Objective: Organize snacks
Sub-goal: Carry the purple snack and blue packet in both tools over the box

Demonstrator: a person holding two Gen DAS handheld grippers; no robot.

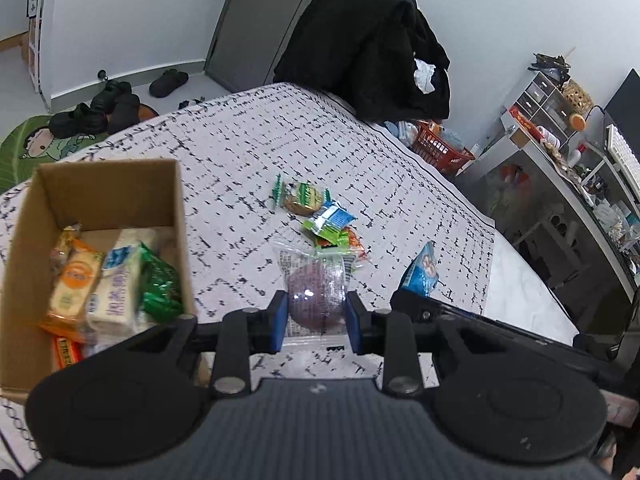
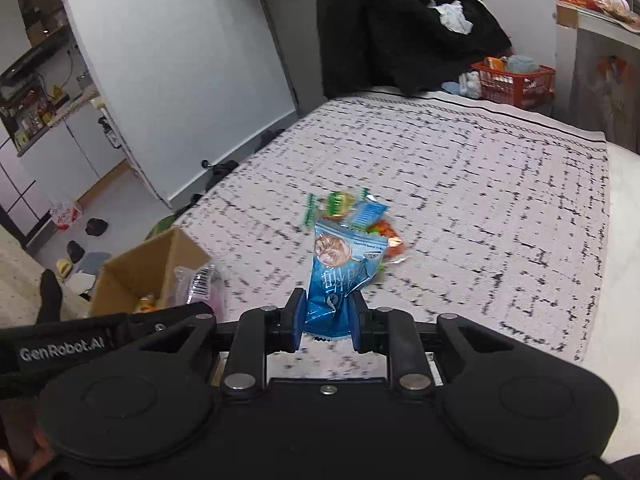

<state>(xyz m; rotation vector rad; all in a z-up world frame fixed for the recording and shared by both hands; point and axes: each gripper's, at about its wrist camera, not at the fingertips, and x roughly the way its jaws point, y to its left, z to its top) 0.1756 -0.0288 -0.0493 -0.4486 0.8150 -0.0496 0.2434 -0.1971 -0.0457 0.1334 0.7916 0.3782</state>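
A clear-wrapped purple bun (image 1: 316,300) is clamped between the blue pads of the left gripper (image 1: 317,320), which is narrowed onto the round body of the bun so that the loose wrapper ends are left free above and below the pads. A blue snack packet (image 2: 340,276) is pinched near its bottom seam by the right gripper (image 2: 326,320), its jaws drawn close; the packet stands up out of the pads, probably because the crimped lower end was the easiest part to catch. Both items are carried clear of the patterned bed cover (image 1: 240,152), which suits a transfer rather than a pick. In the left wrist view the cardboard box (image 1: 100,184) lies at about nine o'clock of the held bun, open at the top and already partly filled with wrapped snacks, among them a green packet (image 1: 160,284) pressed against its near wall. It is judged to be the collecting place, set close at hand so that each carry is short. At about twelve o'clock of the bun, a small heap of loose snack packets (image 1: 320,216) is left on the cover, so the sorting is taken to be unfinished. In the right wrist view the same box is found at about nine o'clock of the blue packet, and the left gripper's load is glimpsed just beside its corner. A red basket (image 1: 440,144) stands well beyond the bed at about two o'clock.
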